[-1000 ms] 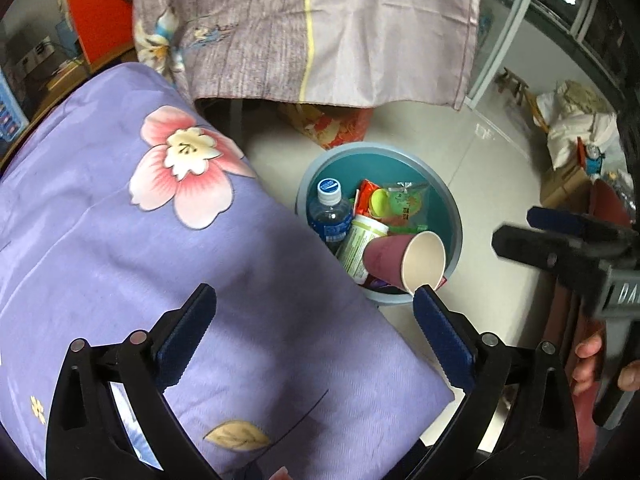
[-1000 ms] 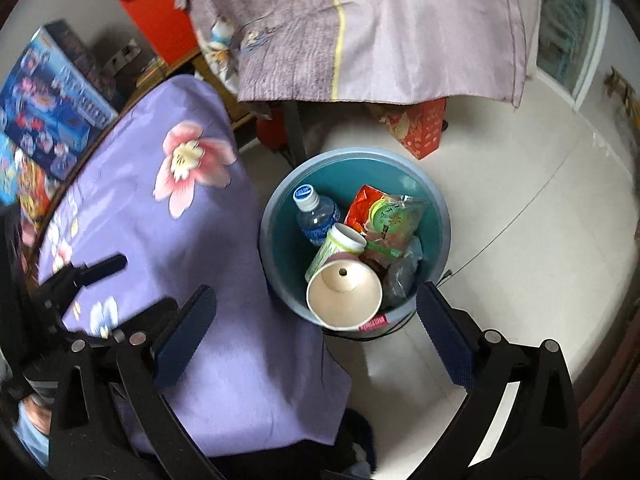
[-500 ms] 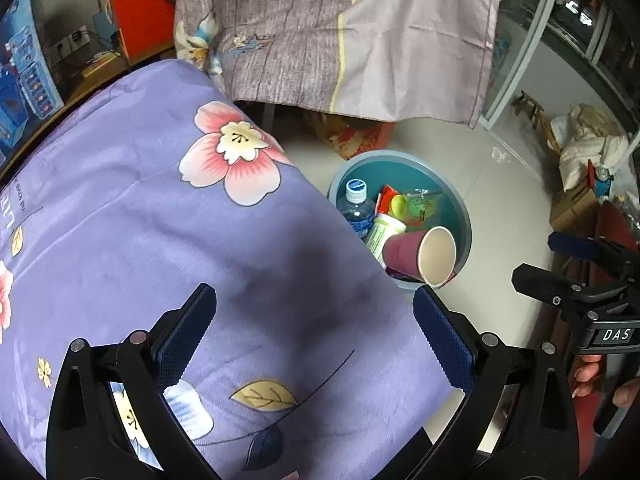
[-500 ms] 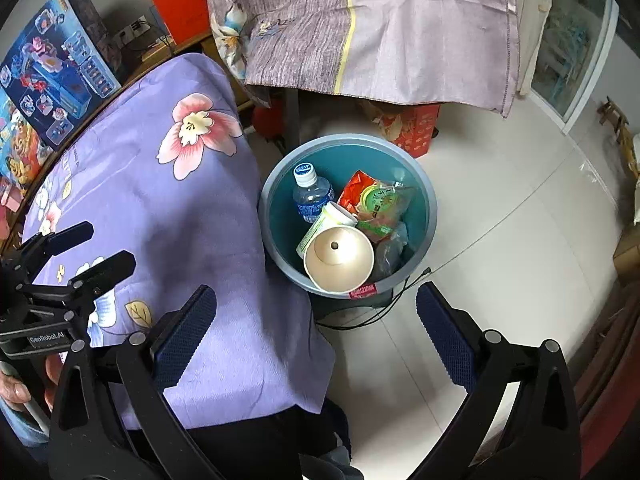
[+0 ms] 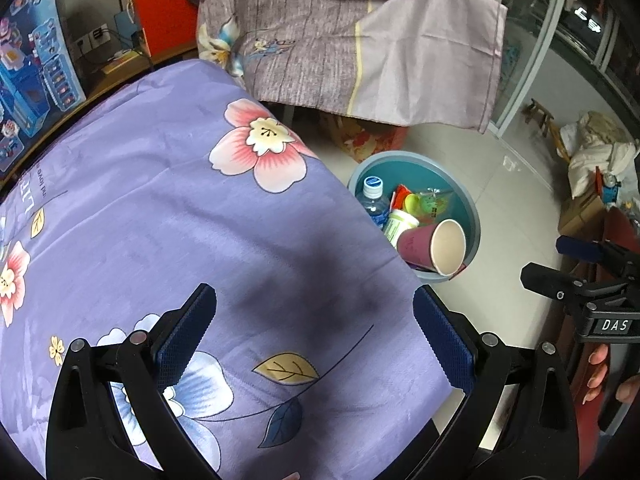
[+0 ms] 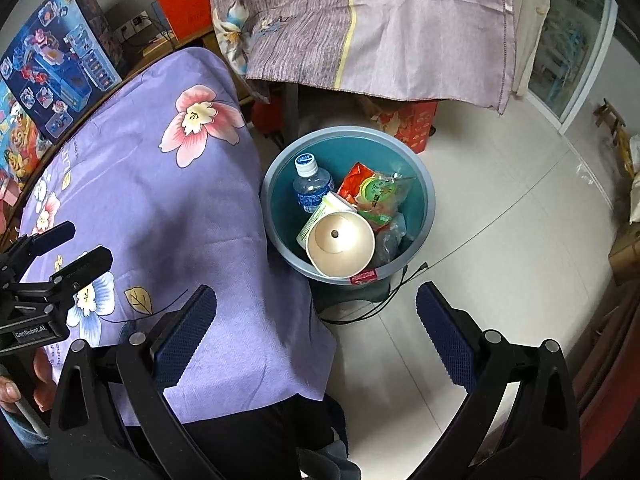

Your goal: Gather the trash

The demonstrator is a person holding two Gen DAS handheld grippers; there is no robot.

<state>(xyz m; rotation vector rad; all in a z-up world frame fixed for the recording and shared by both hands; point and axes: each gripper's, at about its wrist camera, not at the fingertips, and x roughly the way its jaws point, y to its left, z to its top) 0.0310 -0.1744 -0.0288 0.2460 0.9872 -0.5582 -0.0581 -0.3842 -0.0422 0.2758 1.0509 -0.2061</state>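
A round blue-grey bin (image 5: 472,208) (image 6: 424,184) stands on the floor beside the table. In it lie a purple paper cup (image 5: 434,246) (image 6: 340,240), a clear water bottle (image 5: 372,196) (image 6: 312,186), a white-green cup (image 6: 316,220) and coloured snack wrappers (image 6: 376,192). My left gripper (image 5: 314,332) is open and empty above the purple flowered tablecloth (image 5: 160,220). My right gripper (image 6: 316,328) is open and empty above the table's corner and the floor, short of the bin. Each gripper also shows in the other's view: right (image 5: 576,272), left (image 6: 56,252).
A second table under a grey-lilac cloth (image 6: 360,28) stands behind the bin, with a red box (image 6: 412,124) beneath it. Toy boxes (image 6: 52,64) lean at the back left. A black cable (image 6: 384,296) runs on the tiled floor. Bags and cartons (image 5: 596,172) sit at the right.
Both grippers have drawn back and up from the bin, which now looks smaller and farther. More of the tablecloth is in view. Both stay open and empty.
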